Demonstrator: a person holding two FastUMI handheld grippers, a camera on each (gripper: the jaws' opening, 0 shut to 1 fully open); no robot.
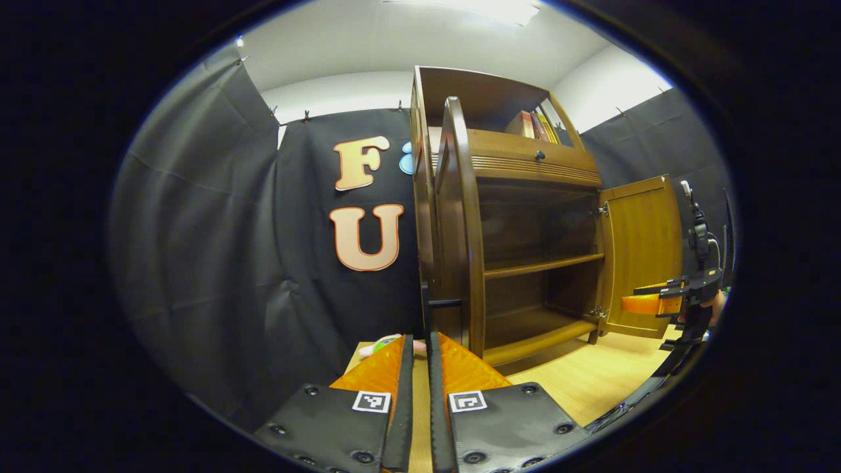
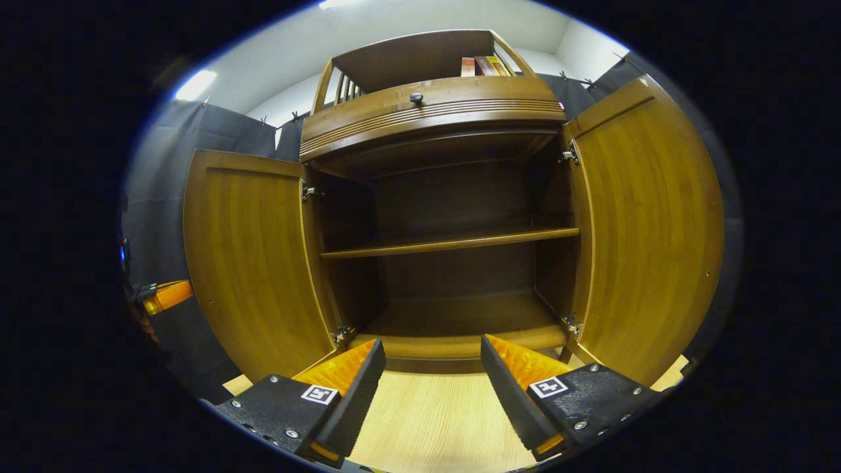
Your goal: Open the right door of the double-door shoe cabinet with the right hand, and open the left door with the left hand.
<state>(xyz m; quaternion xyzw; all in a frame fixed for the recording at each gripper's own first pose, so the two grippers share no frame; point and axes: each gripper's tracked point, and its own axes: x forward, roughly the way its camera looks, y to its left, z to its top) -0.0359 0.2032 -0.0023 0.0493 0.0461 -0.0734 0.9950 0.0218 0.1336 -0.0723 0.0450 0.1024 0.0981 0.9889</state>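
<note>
The brown wooden shoe cabinet (image 2: pixel 433 105) stands on a light table with both doors swung wide. The left door (image 2: pixel 253 263) appears edge-on in the left gripper view (image 1: pixel 456 217). Its thin dark handle (image 1: pixel 427 303) runs down between the tips of my left gripper (image 1: pixel 420 338), which is shut on it. The left gripper (image 2: pixel 164 295) also peeks out beyond that door's free edge. The right door (image 2: pixel 650 230) hangs open at the right. My right gripper (image 2: pixel 433 348) stands open before the cabinet's bottom ledge, holding nothing. It hovers just in front of the right door (image 1: pixel 640 256) in the left gripper view (image 1: pixel 657 303).
Inside are one bare shelf (image 2: pixel 453 242) and a bare floor board. Above the doors is a drawer with a small dark knob (image 2: pixel 416 98), and books (image 2: pixel 486 66) stand on the top shelf. A small pale toy (image 1: pixel 387 341) lies on the table (image 2: pixel 427 414) by the cabinet's left side.
</note>
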